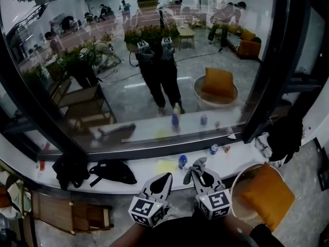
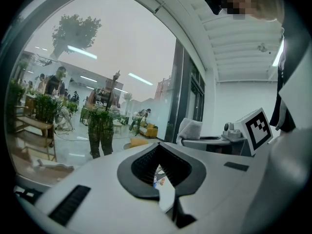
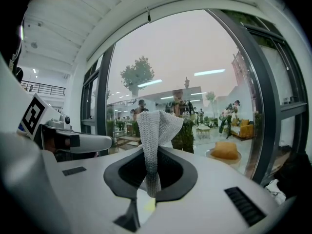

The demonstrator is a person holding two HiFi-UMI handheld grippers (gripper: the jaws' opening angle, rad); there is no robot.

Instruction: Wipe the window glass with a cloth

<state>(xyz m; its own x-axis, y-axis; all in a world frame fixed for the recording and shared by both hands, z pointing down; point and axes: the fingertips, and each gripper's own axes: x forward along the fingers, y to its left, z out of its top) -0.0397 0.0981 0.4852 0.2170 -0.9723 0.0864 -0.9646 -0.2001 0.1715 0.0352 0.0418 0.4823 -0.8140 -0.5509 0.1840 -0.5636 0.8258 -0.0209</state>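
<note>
While both grippers hang side by side below window glass point(image 1: 154, 60), right gripper point(image 3: 152, 190) clamps cloth point(image 3: 157, 130). Grey knit strip pinched low between closed jaws. Free end stands up toward 12 o'clock, top folded over. Head view: cloth point(image 1: 198, 164) pokes past jaw tips, apart from glass, over white sill point(image 1: 241, 156). Left gripper point(image 2: 165, 193) at 9 o'clock of right one, just beside it. Its jaws closed together, nothing between them.
</note>
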